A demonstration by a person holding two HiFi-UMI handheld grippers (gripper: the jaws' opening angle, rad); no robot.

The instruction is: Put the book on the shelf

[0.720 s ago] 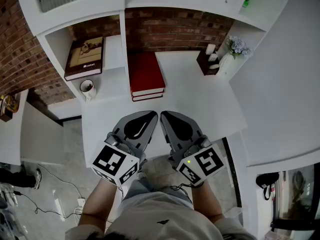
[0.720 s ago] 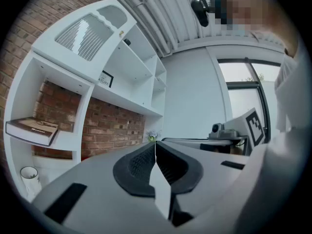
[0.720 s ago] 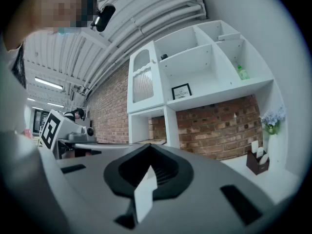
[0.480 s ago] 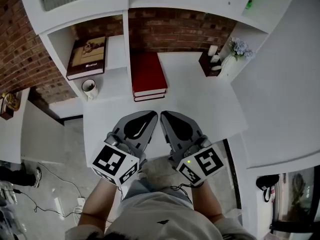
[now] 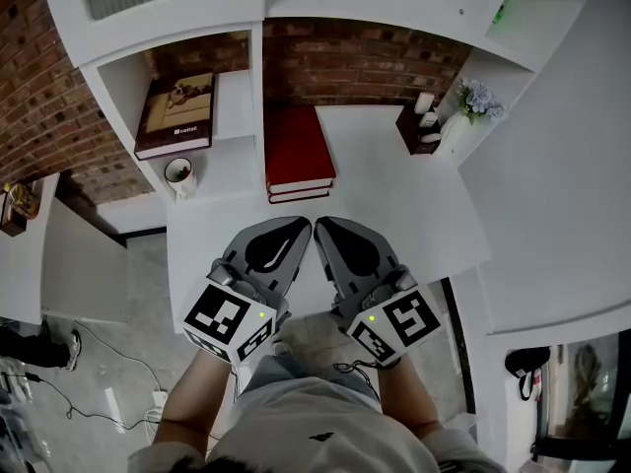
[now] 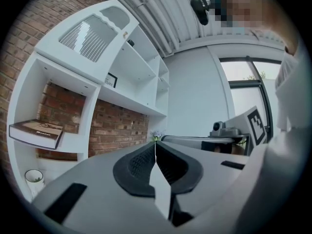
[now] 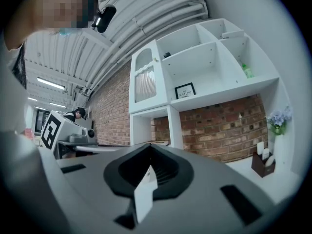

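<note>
at the near edge of the white desk (image 5: pixel 404 210), we are holding both grippers level and side by side, their tips pointing toward the white shelf unit (image 5: pixel 325 3) against the brick wall (image 5: pixel 355 62). the left gripper (image 5: pixel 302 227) is keeping its jaws pressed together with nothing between them, as its own view is showing plainly. the right gripper (image 5: pixel 321 224) is doing the same: its jaws are meeting at the tip and carrying nothing. the two tips are nearly touching each other.

the red books (image 5: pixel 299 148), two of them stacked, are lying flat on the desk just ahead of the gripper tips and apart from them, with their left edge sitting against the foot of the shelf's upright divider. neither gripper is touching them.

to the left, a brown-covered book (image 5: pixel 175 114) is lying flat in the open cubby, and a white mug (image 5: pixel 178 173) is standing on the ledge below it. at the far right of the desk, a small dark box (image 5: pixel 418 128) is sitting beside a vase of pale flowers (image 5: pixel 475 95). higher up, a framed card (image 7: pixel 185 90) is leaning on a shelf.
</note>
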